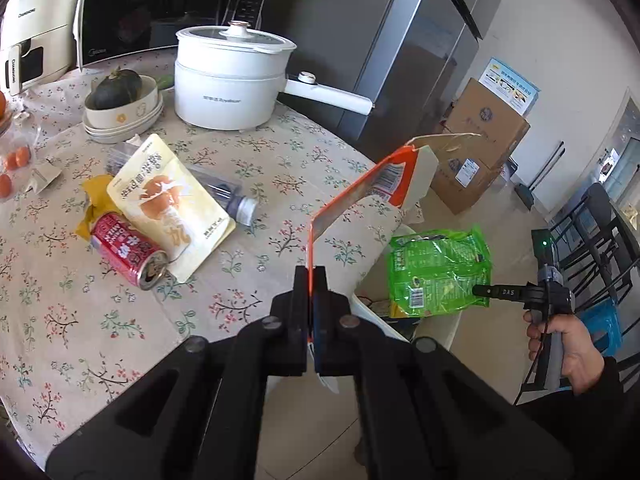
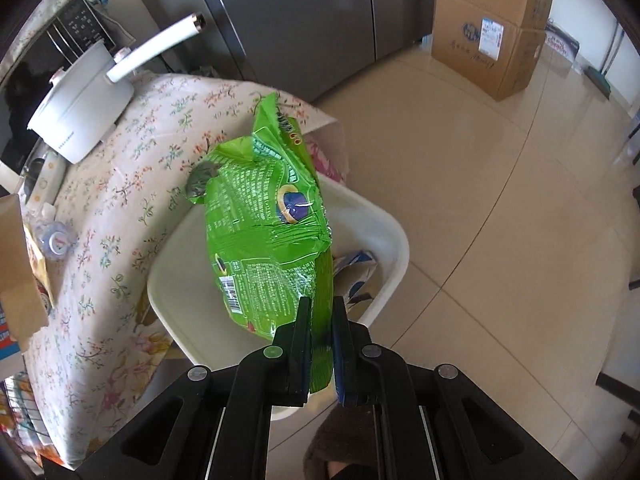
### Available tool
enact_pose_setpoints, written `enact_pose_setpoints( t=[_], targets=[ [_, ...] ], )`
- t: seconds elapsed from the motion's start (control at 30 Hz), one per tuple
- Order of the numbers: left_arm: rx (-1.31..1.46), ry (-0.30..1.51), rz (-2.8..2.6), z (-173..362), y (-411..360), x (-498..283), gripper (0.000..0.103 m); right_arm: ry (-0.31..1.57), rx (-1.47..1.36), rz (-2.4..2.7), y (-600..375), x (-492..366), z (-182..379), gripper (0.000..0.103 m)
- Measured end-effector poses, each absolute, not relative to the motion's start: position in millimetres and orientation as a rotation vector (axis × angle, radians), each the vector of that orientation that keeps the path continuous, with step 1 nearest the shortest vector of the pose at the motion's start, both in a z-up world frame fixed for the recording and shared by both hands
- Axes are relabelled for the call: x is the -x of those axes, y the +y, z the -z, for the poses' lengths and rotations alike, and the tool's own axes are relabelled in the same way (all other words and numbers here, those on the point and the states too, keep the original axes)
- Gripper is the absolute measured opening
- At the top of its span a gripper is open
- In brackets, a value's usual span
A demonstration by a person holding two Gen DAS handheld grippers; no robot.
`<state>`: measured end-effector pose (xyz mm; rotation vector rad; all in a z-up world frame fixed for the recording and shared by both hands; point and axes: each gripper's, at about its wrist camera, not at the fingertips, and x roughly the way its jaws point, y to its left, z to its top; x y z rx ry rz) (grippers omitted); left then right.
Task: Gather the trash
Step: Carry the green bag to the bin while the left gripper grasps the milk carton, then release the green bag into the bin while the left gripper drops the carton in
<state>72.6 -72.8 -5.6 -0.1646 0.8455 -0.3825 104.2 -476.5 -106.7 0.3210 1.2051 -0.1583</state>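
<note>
My left gripper (image 1: 310, 276) is shut on a flattened orange and white carton (image 1: 372, 184), held over the table's right edge. My right gripper (image 2: 322, 312) is shut on a green snack bag (image 2: 268, 236), held above a white bin (image 2: 396, 236) on the floor beside the table. The bag (image 1: 440, 268) and right gripper (image 1: 480, 290) also show in the left wrist view. On the floral tablecloth (image 1: 120, 320) lie a red can (image 1: 126, 250), a cream pouch (image 1: 172, 200), a clear plastic bottle (image 1: 228, 196) and a yellow wrapper (image 1: 94, 200).
A white electric pot (image 1: 228, 80), stacked bowls with a dark squash (image 1: 120, 104) and a microwave (image 1: 152, 4) stand at the table's back. Cardboard boxes (image 2: 488, 28) and a grey fridge (image 2: 296, 12) stand beyond. Paper trash (image 2: 356, 276) lies in the bin.
</note>
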Motion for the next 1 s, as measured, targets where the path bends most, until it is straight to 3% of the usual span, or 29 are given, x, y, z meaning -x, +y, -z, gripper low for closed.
enact_pose_setpoints(
  t=[0.13, 0.23, 0.3, 0.37, 1.0],
  targets=[
    [0.146, 0.852, 0.414, 9, -88, -72, 0.002, 1.234, -0.294, 0.151, -465, -112, 115, 0.01],
    [0.134, 0.86, 0.428, 12, -98, -73, 0.002, 1.253, -0.312, 0.116, -460, -116, 118, 0.015],
    [0.126, 0.866, 0.435, 15, -104, -73, 0.002, 1.264, -0.334, 0.099, -459, -116, 120, 0.03],
    [0.121, 0.872, 0.442, 18, -109, -73, 0.002, 1.247, -0.358, 0.101, -463, -114, 117, 0.058],
    [0.091, 0.93, 0.54, 60, -206, -104, 0.002, 1.149, -0.377, 0.155, -493, -71, 83, 0.066]
  ],
)
